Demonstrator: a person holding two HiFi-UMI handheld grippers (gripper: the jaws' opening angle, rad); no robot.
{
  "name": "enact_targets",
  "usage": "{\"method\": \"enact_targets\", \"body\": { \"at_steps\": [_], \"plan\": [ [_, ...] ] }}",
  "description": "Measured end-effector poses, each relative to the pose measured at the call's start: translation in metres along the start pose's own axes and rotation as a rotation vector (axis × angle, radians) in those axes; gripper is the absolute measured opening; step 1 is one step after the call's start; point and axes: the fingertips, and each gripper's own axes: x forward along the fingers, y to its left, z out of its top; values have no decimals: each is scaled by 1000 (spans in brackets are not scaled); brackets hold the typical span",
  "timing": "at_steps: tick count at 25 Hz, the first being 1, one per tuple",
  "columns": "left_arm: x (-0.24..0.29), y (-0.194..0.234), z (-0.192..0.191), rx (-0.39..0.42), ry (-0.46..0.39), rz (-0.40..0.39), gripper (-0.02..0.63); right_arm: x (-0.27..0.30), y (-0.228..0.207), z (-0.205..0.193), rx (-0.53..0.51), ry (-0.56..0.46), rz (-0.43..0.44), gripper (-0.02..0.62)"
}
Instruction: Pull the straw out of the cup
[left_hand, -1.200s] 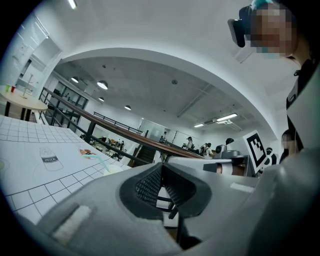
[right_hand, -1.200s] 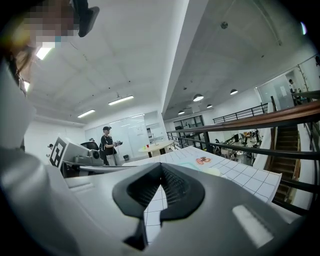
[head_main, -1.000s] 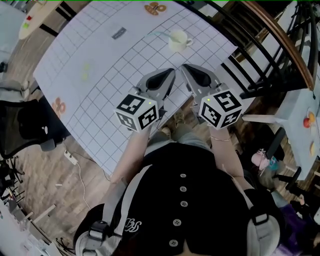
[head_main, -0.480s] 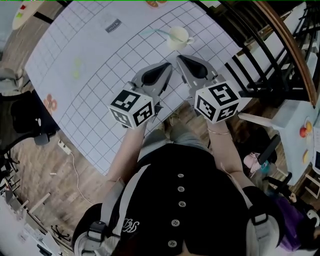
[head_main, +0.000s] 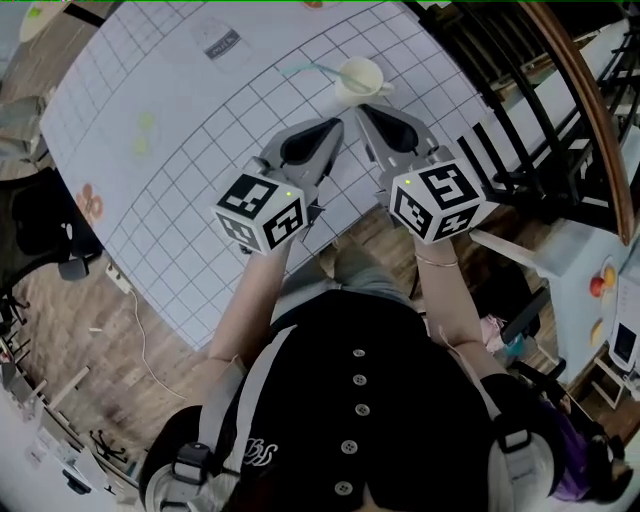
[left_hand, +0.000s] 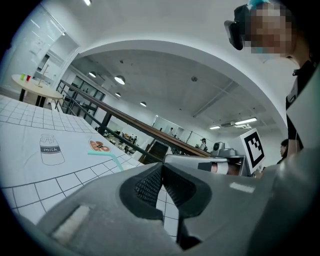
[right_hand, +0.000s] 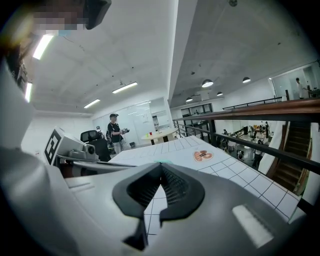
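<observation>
The big tabletop (head_main: 170, 200) is flat and white, with thin dark lines that make squares. Its far end is cut off in the head view. Over it are the left gripper (head_main: 338, 123) and the right gripper (head_main: 362, 110), smooth and grey with bumpy black pads. Both have their jaws pressed together with nothing between them. Close in front of their tips stands the round cream cup (head_main: 360, 76). The thin blue-green straw (head_main: 303, 70) sits in it and leans out to the left. In the left gripper view the cup is hidden and only the bent straw top shows.
</observation>
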Motion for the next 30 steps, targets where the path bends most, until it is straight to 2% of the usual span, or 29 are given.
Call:
{"method": "enact_targets", "body": {
  "at_steps": [8, 12, 25, 30],
  "plan": [
    [21, 24, 2, -19, -4, 39, 0, 27, -22, -2, -8, 17, 31, 0],
    [24, 39, 0, -33, -2, 68, 0, 44, -32, -8, -41, 53, 39, 28],
    [34, 76, -12, -102, 2, 122, 0, 93, -37, -34, -292, 201, 75, 109],
    [34, 85, -15, -120, -1, 143, 0, 102, -36, -44, -358, 247, 83, 115]
  ]
}}
